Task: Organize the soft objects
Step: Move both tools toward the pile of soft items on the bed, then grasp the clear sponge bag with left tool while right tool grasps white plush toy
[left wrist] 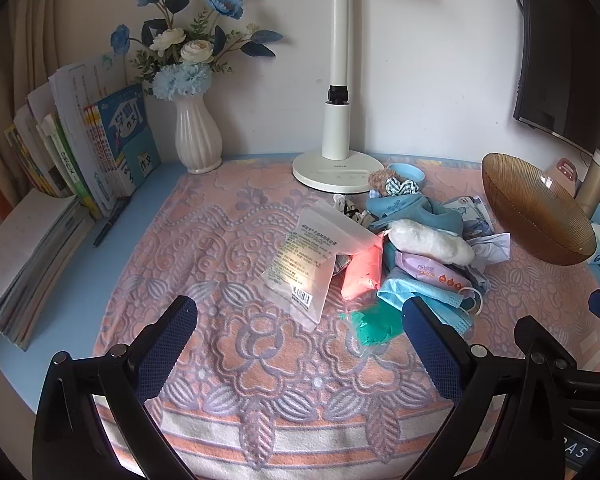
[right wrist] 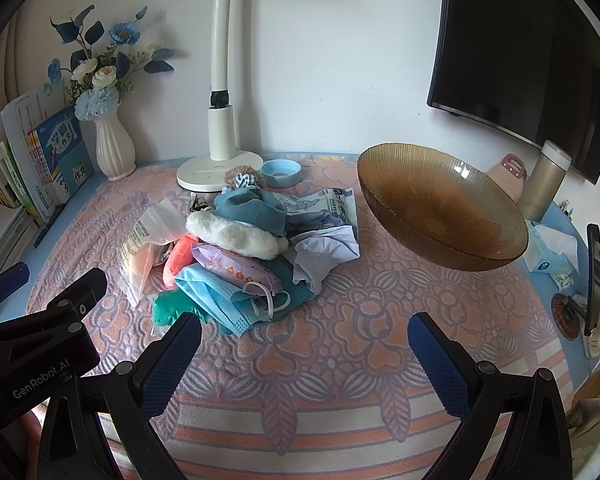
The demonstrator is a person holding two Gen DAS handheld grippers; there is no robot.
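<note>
Left gripper (left wrist: 300,320): jaws wide apart, nothing held, above the floral towel (left wrist: 236,344). Right gripper (right wrist: 304,332): same, wide open, empty. Soft-item pile sits mid-towel, btwn lamp base (left wrist: 332,172) and amber glass bowl (right wrist: 440,216): clear zip bag (left wrist: 312,260), coral pouch (left wrist: 362,272), green pouch (left wrist: 374,326), blue face masks (right wrist: 224,296), purple wipes pack (right wrist: 236,268), white fluffy piece (right wrist: 232,236), teal cloth (right wrist: 252,208). Left view only: full book stack (left wrist: 32,256), pen (left wrist: 110,224). Right view only: tissue box (right wrist: 552,252), wall monitor (right wrist: 532,52) in full, thermos (right wrist: 546,180).
</note>
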